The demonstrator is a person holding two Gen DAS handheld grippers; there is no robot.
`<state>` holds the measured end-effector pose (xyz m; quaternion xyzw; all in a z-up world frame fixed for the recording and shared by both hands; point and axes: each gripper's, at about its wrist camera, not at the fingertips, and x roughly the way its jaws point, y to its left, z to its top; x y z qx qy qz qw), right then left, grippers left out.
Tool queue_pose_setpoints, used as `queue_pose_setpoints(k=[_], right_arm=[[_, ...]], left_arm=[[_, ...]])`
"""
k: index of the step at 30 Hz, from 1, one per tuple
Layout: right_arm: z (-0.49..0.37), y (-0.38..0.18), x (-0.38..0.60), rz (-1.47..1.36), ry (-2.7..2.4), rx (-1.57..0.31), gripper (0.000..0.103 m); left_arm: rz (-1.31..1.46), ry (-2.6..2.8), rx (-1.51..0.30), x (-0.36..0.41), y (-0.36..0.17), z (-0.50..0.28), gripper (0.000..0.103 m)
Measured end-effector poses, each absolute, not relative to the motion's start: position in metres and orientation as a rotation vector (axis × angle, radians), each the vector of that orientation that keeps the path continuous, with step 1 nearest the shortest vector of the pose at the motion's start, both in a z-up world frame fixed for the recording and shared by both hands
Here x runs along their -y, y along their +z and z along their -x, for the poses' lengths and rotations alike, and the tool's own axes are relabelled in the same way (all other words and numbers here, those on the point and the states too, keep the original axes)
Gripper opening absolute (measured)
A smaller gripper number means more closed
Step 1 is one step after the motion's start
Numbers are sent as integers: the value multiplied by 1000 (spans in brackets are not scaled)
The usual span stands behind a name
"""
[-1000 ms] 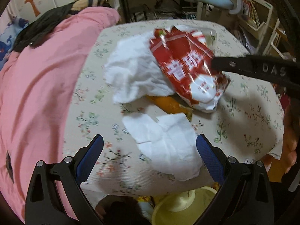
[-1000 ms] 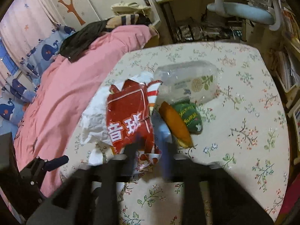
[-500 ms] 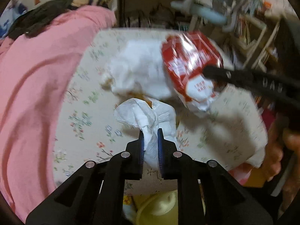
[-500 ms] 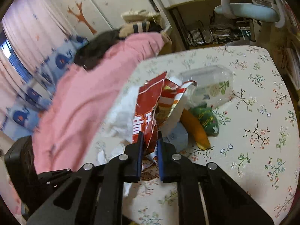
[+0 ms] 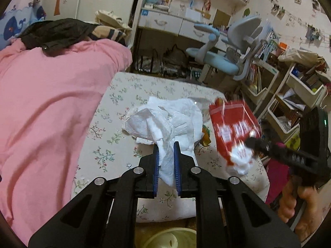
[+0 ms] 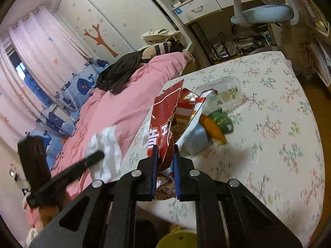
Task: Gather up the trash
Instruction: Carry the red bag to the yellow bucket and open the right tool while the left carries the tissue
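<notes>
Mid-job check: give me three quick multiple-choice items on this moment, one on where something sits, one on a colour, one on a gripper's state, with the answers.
1. Where does the clear plastic container lie?
A. on the floral tablecloth
B. on the pink duvet
C. on the desk chair

2. What colour is the snack bag held in the right gripper?
A. green
B. red and white
C. blue

3. What is the left gripper doing?
A. standing wide open over the table
B. clamping an orange wrapper
C. clamping white tissue paper

Answers: 1 A, it rests on the flower-print cloth behind the bag; 2 B, red with white lettering; 3 C, tissue is pinched between the blue pads.
</notes>
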<state>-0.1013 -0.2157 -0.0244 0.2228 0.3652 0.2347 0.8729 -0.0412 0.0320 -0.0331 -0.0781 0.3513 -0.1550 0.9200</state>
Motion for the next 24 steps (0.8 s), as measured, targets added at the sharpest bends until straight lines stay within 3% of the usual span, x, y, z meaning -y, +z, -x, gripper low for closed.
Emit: queue_pose_setpoints(k=[6,17,21,24], right_arm=[[156,-35,194,-332,545,-809,14],[224,-103,116,80,756,-1094,17],[218,-112,115,90,744,-1121,45],[207,-104,128,18,704,-1083,48]], left_arm=[[178,-302,-701,-48,-30,59,12],[174,-325,-706,-54,-36,83,12],[163,-334,-719,-51,-41,91,12],[156,-346,-729,-48,-44,95,12]])
